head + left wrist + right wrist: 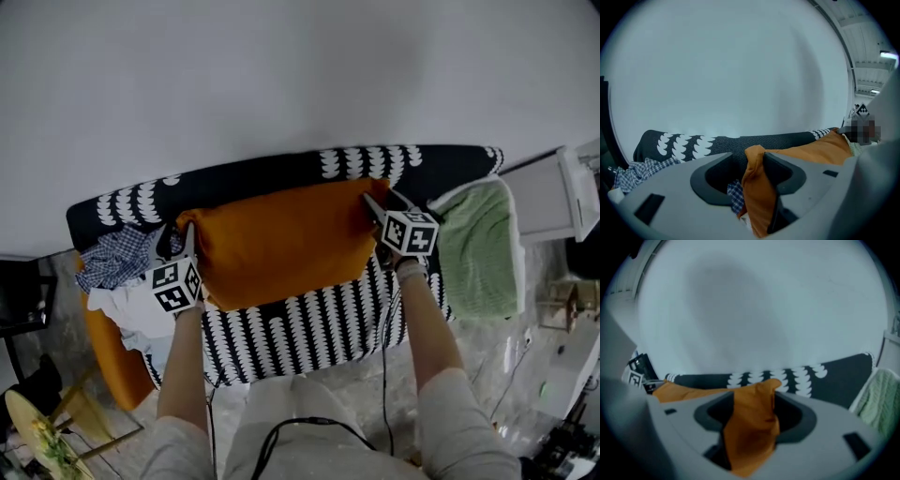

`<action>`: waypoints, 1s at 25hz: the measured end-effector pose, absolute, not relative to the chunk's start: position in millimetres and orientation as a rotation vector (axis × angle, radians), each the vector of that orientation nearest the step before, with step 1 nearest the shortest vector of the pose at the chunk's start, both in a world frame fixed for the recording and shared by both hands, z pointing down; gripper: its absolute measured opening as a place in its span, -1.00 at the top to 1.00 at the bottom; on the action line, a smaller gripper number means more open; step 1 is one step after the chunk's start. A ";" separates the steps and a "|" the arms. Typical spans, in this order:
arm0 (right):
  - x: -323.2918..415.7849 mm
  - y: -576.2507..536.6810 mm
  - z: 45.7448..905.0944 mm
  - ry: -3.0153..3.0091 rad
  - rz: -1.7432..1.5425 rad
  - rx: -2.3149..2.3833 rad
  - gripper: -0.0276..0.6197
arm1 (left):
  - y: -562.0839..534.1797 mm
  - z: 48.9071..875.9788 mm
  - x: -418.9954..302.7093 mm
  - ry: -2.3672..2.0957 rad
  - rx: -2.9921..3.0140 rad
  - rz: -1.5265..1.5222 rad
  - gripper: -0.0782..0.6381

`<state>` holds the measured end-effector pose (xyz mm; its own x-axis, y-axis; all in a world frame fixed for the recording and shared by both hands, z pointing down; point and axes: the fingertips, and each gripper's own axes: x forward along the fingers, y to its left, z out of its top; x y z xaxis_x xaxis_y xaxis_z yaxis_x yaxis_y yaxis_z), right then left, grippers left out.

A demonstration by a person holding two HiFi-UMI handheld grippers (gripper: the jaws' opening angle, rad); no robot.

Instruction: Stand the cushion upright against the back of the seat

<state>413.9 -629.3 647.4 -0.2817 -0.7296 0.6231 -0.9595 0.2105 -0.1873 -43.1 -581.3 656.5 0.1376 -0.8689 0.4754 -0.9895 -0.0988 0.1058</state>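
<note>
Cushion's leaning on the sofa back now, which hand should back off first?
Left, probably. The left gripper is open, the cushion corner lying against one jaw with a gap beside it. The right gripper is open too, but the corner there drapes across its gap and might drag.

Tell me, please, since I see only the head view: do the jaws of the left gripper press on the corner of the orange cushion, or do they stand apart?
Observer: They stand apart. In the left gripper view the left gripper is open. The corner of the cushion touches one jaw only, and checked cloth shows through the gap at the other jaw.
Operator: And the right gripper, does it grip the other corner?
Observer: No. In the right gripper view the right gripper is open too. The orange corner stands loose between its jaws, with a dark gap on each side.
</note>
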 end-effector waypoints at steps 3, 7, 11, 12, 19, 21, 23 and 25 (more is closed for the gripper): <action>420.5 -630.3 643.9 -2.075 0.735 1.622 0.00 | -578.6 647.1 -48.7 -1.818 2.047 0.388 0.17; 424.7 -623.9 638.6 -2.079 0.691 1.689 -0.01 | -570.6 631.6 -45.9 -1.838 2.121 0.413 0.17; 418.5 -616.5 631.0 -2.099 0.639 1.664 -0.01 | -567.5 616.7 -32.7 -1.816 2.218 0.476 0.17; 415.0 -614.8 629.0 -2.109 0.623 1.650 -0.01 | -567.1 612.3 -28.6 -1.809 2.244 0.485 0.17; 408.0 -595.9 615.1 -2.106 0.505 1.604 0.00 | -553.2 604.0 -7.0 -1.759 2.266 0.467 0.17; 402.2 -588.0 610.2 -2.144 0.493 1.565 0.00 | -546.8 599.3 -2.2 -1.750 2.281 0.440 0.17; 396.5 -576.9 606.3 -2.178 0.482 1.526 0.09 | -536.7 595.2 2.9 -1.736 2.290 0.410 0.18; 393.7 -565.3 602.0 -2.209 0.477 1.511 0.48 | -524.8 591.5 10.3 -1.702 2.299 0.371 0.18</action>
